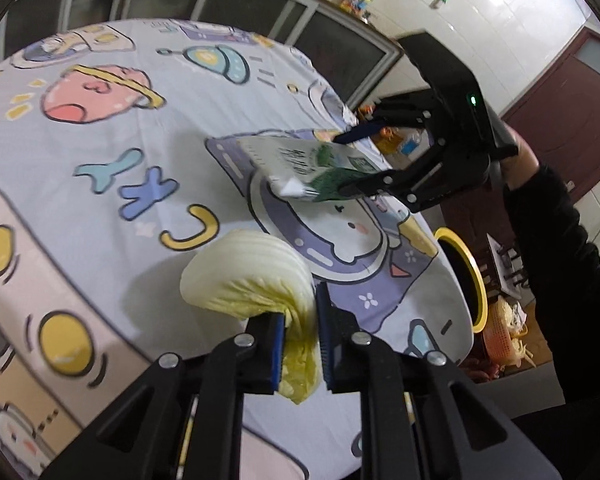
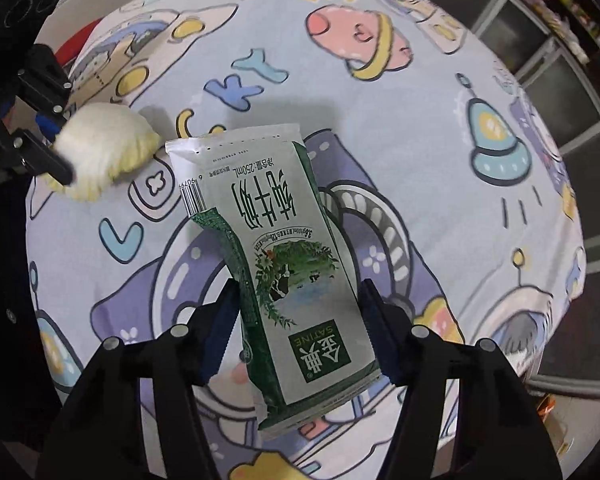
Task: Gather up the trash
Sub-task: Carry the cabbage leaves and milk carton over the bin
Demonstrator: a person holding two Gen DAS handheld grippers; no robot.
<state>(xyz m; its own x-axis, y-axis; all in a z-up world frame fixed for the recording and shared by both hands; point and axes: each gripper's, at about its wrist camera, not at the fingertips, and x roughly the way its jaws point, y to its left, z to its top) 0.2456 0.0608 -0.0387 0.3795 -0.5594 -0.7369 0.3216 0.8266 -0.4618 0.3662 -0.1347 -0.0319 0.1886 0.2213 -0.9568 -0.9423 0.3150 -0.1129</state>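
Note:
My left gripper [image 1: 300, 344] is shut on a pale yellow cabbage leaf [image 1: 252, 276] and holds it above the table; it also shows in the right wrist view [image 2: 104, 148], with the left gripper [image 2: 56, 152] at the far left. My right gripper [image 2: 296, 332] is shut on a green and white milk carton [image 2: 284, 256] held over the table. In the left wrist view the carton [image 1: 308, 160] sticks out to the left of the right gripper [image 1: 348, 164].
A round table with a cartoon-print cloth [image 1: 100, 160] lies under both grippers. A bin with a yellow rim [image 1: 468, 276] stands on the floor past the table's right edge. Dark glass cabinets [image 1: 220, 0] line the back wall.

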